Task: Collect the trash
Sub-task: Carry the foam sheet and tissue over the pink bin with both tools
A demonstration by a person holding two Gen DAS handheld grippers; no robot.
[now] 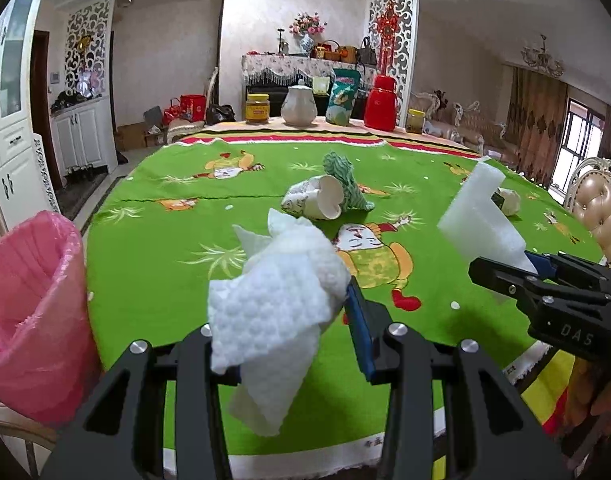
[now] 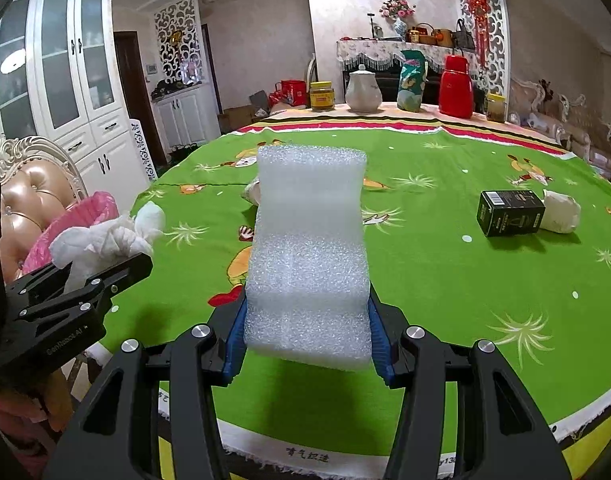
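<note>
My left gripper [image 1: 289,320] is shut on a crumpled white paper towel [image 1: 273,288] and holds it above the table's near edge, just right of the pink-lined trash bin [image 1: 29,312]. My right gripper [image 2: 307,320] is shut on a white foam sheet [image 2: 307,248] that stands upright above the table; it also shows in the left wrist view [image 1: 477,216]. On the green tablecloth [image 1: 165,248] lie a crushed paper cup [image 1: 313,200], a green striped wrapper [image 1: 343,184], a dark green box [image 2: 509,212] and a white crumpled wad [image 2: 561,212].
A yellow jar [image 1: 257,108], white teapot [image 1: 298,105], green snack bag [image 1: 343,98] and red thermos [image 1: 381,102] stand along the table's far edge. A padded chair [image 2: 37,200] stands behind the bin [image 2: 85,216]. Another chair [image 1: 597,208] stands at the right.
</note>
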